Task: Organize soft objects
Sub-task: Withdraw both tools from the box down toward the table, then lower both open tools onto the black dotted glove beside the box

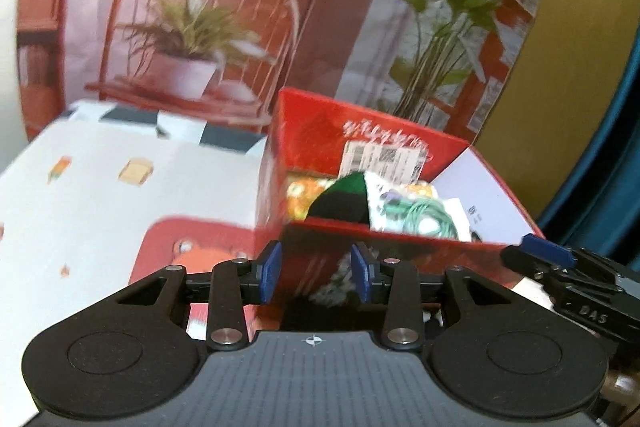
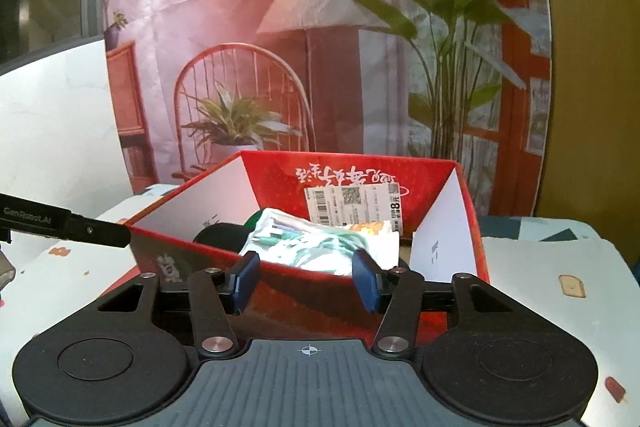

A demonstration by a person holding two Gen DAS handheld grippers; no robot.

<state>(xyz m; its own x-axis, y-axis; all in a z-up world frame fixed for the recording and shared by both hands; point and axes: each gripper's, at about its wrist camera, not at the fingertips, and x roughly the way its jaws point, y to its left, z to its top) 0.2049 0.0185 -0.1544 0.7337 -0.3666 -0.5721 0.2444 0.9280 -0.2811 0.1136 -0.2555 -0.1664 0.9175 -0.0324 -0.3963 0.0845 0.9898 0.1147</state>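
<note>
Backdrop (image 2: 248,27) of printed plants fills my upper frame, below it centre the red box (image 2: 320,291) holding soft cloths (image 2: 320,247) bears a barcode label (image 2: 354,203), while my left gripper (image 1: 316,277) and right gripper (image 2: 306,279), "GenRobot.AI" lettered, gape empty.

Far ahead of me hangs a printed backdrop (image 2: 320,27) showing a red chair, potted plants and a lamp. Under everything lies my white tablecloth (image 1: 100,187) with small cartoon prints.
</note>
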